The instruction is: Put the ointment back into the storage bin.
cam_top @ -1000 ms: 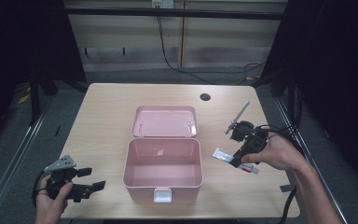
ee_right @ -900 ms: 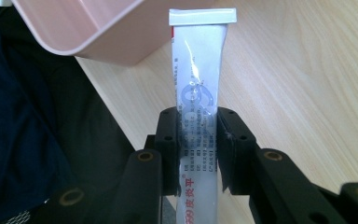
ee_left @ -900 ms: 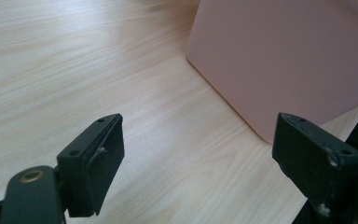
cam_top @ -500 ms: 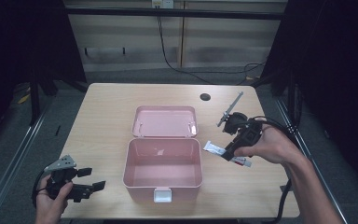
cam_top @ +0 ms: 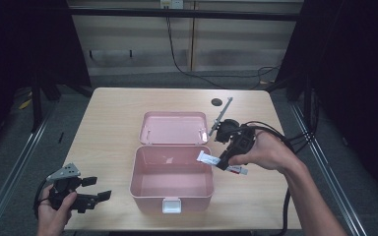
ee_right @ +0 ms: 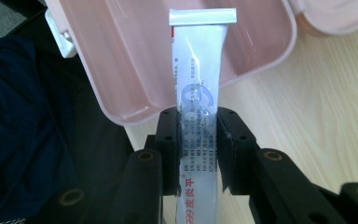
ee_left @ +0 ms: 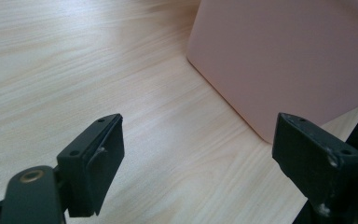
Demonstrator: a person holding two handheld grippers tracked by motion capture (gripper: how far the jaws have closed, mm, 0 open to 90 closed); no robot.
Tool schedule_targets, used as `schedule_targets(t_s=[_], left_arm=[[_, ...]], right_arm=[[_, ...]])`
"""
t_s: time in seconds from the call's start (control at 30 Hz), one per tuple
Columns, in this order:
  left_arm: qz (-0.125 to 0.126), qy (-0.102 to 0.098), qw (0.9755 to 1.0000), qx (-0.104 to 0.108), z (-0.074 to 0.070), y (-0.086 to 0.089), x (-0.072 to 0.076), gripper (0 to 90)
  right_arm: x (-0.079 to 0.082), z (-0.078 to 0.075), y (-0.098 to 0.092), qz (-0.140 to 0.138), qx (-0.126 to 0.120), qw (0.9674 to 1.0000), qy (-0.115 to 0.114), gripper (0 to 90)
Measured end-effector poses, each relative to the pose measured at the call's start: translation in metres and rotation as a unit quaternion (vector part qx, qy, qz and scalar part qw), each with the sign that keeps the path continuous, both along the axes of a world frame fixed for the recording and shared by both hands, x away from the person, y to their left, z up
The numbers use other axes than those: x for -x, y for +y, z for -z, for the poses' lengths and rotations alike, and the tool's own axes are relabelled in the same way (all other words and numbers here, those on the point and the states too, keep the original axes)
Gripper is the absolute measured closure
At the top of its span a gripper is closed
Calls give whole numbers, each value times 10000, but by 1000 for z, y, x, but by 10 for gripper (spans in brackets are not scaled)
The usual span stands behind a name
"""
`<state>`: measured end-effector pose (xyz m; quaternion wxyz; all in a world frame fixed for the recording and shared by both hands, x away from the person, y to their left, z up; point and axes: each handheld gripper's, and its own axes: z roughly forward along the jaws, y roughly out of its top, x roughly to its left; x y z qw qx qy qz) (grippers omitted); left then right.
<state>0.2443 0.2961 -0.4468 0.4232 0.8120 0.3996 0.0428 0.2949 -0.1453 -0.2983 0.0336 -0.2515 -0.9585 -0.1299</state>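
The right gripper (ee_right: 199,144) has its jaws clamped on a white ointment tube (ee_right: 200,93), pinched across its flat middle. The tube's long axis runs straight out past the fingertips, crimped end leading, and that end hangs over the right rim of the open pink storage box (cam_top: 173,189), just ahead of the fingers. I'd judge it goes inside. The left gripper (cam_top: 92,189) rests well apart, jaws spread and empty.
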Motion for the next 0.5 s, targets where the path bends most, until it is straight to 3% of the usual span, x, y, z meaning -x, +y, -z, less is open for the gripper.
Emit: schedule_targets(t_s=[0.5], left_arm=[[15, -9, 10000, 8, 0, 1, 0, 167]], right_arm=[[-8, 12, 50, -552, -76, 9984, 75, 719]])
